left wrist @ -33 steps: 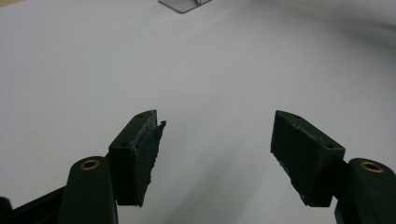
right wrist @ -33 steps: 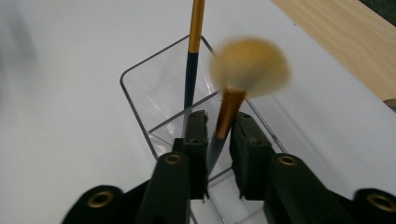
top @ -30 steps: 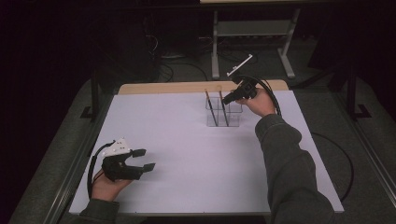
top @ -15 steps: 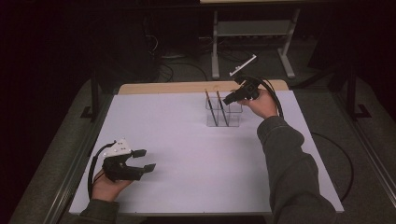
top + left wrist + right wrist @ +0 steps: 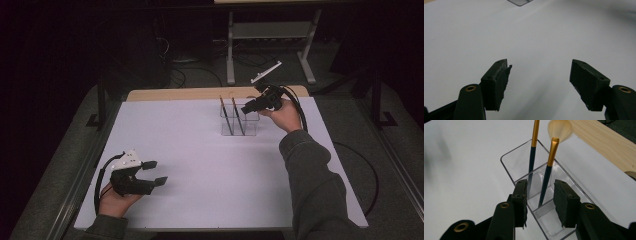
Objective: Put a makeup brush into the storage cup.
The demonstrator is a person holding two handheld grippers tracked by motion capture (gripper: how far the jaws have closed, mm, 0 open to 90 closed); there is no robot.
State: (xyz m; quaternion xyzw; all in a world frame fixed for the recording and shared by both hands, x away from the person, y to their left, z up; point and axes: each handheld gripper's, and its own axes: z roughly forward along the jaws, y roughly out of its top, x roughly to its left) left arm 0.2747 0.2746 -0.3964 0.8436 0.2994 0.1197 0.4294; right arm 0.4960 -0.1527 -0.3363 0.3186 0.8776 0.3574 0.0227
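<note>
Between the earlier high views and now, almost nothing has moved. My right gripper (image 5: pixel 250 106) stays at the clear organiser (image 5: pixel 239 122) at the far side of the table; my left gripper (image 5: pixel 152 172) remains parked near the front left corner.

In the right gripper view, my jaws stand part-open with nothing between them, poised over the organiser (image 5: pixel 541 195). Two brushes stand tilted in its compartments: the far brush (image 5: pixel 532 160) and the near brush (image 5: pixel 549 167), whose pale bristle head is up. I judge both brushes placed and the grip released, so the withdrawal step comes next.

My left gripper (image 5: pixel 540 80) is wide open and holds nothing.

Surface: a white sheet (image 5: pixel 200 165) over a wooden tabletop (image 5: pixel 175 93). Room: dark, with a metal stand (image 5: pixel 270 35) and cables on the floor behind.
</note>
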